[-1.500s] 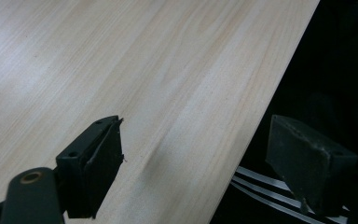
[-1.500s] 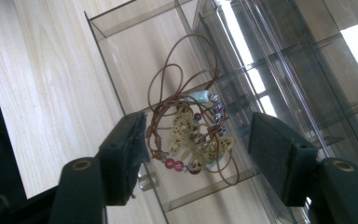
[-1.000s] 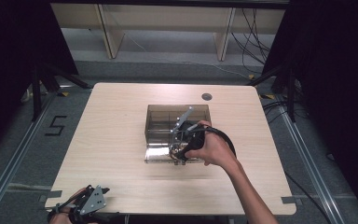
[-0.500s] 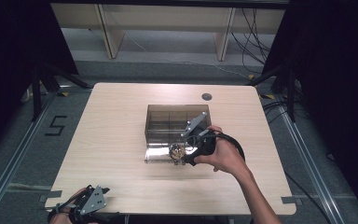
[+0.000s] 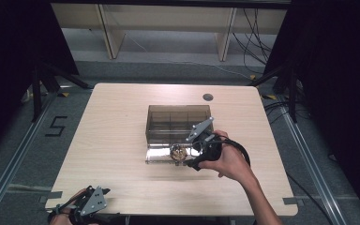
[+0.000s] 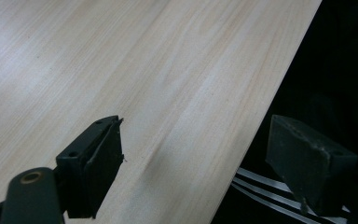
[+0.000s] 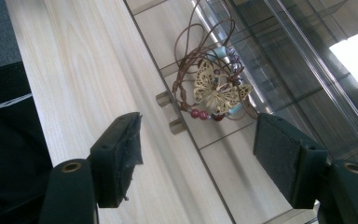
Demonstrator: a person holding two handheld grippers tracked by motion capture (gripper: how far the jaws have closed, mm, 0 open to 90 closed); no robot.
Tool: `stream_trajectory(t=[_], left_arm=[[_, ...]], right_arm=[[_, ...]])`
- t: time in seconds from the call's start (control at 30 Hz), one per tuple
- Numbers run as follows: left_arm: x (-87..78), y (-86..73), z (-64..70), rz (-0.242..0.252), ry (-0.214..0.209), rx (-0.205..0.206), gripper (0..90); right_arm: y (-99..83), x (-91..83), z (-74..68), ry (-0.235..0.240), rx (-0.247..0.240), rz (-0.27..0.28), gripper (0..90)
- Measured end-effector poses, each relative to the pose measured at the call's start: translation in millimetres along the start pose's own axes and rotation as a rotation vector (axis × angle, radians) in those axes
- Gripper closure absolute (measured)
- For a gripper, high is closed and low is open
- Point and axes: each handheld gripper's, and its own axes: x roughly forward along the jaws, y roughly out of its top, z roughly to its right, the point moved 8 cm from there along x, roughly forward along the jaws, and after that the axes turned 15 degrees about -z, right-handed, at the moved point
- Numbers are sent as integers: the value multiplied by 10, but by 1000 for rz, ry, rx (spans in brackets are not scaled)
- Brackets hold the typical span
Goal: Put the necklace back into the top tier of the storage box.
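**Butterfly bracelet in the drawer**

Your left gripper sits at the table's near edge, jaws wide apart, holding nothing. Your right gripper gapes empty just before the bracelet, which lies in the box's open drawer. A "5" marks the floor.

Laboratory recording bay, pale wooden table on grey floor, black curtains on both sides, floor rails, loose cables, taped number marker.
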Motion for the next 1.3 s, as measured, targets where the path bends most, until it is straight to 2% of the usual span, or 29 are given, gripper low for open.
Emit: stream_trajectory(t=[0.1,0.23,0.3,0.33,0.47,0.5,0.6,0.63,0.7,0.87,0.93,1.0,1.07,1.1,1.17,1.2,1.27,1.3], left_arm=[[3,1,1,1,1,-2,180],[2,2,1,2,1,-3,180],[1,2,0,2,1,-3,180],[-2,0,0,0,0,-1,180],[-2,6,1,9,-3,-11,180],[0,7,1,10,-4,-10,180],[-2,2,1,3,0,-3,180],[-1,2,0,2,1,-3,180],[0,2,0,2,1,-4,180],[2,5,0,5,4,-8,180],[7,13,2,15,11,-13,180],[-3,11,10,12,-11,-10,180],[-3,9,10,11,-11,-8,180],[-4,7,8,9,-10,-5,180],[-4,8,9,8,-10,-4,180],[-5,9,9,8,-9,-3,180],[-6,11,10,10,-10,-6,180],[-14,10,-3,10,3,-8,180]], right_arm=[[-29,2,-16,0,-7,5,329],[-75,1,-34,1,12,12,329],[-79,2,-29,0,-7,21,329],[-93,-1,-33,-5,9,24,330],[-173,15,-63,-21,13,46,330],[-185,23,-82,-9,11,46,330],[-219,38,-84,-11,6,60,330],[-251,53,-103,-6,28,61,330],[-268,58,-108,0,30,59,330],[-302,136,-123,14,12,82,330],[-316,139,-130,8,21,81,330],[-324,139,-143,14,23,76,330],[-341,141,-164,5,49,80,329],[-335,140,-160,4,22,91,329],[-349,136,-162,5,16,93,328],[-356,140,-176,5,33,94,328],[-376,146,-183,16,22,89,328],[-383,153,-187,9,40,91,328]])
